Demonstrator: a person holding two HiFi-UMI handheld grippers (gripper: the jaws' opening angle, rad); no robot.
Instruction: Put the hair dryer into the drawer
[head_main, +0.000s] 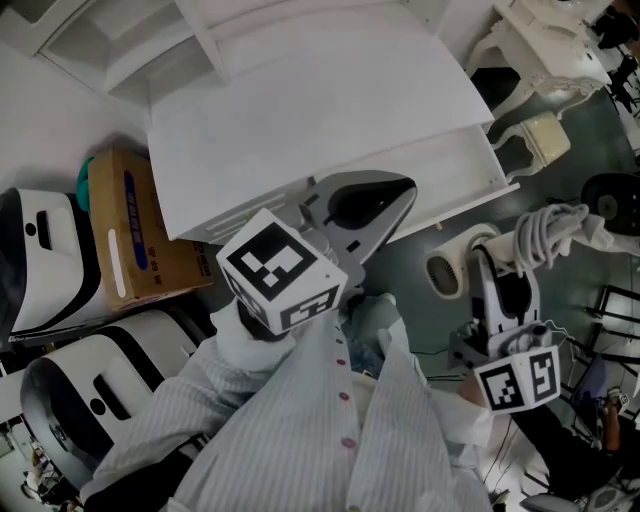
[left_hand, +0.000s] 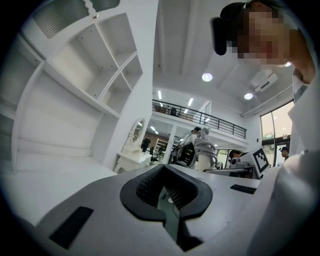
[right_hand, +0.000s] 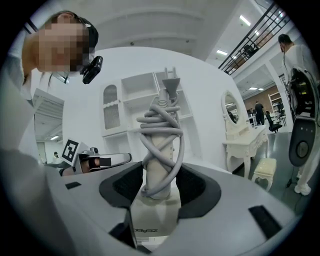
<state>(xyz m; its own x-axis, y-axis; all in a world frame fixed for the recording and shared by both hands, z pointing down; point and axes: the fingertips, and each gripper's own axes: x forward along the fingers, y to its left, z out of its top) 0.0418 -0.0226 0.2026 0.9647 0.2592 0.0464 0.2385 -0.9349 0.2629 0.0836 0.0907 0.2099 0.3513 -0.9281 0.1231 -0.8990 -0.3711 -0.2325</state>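
Observation:
My right gripper (head_main: 503, 292) is shut on the white hair dryer (head_main: 470, 262), held in the air low at the right of the head view. The dryer's nozzle points left, and its grey cord (head_main: 548, 230) is wound round the handle. In the right gripper view the cord-wrapped handle (right_hand: 161, 145) stands upright between the black pads (right_hand: 200, 187). My left gripper (head_main: 372, 204) is shut with nothing in it, and hangs just in front of the white dresser (head_main: 300, 110). Its pads (left_hand: 142, 187) are bare. I cannot tell whether a drawer stands open in the dresser's front panel (head_main: 450, 170).
A cardboard box (head_main: 130, 225) and two white-and-black machines (head_main: 60, 262) stand left of the dresser. An ornate white vanity (head_main: 550, 50) and a cushioned stool (head_main: 542, 136) stand at the back right. My striped sleeve (head_main: 300, 420) fills the lower middle.

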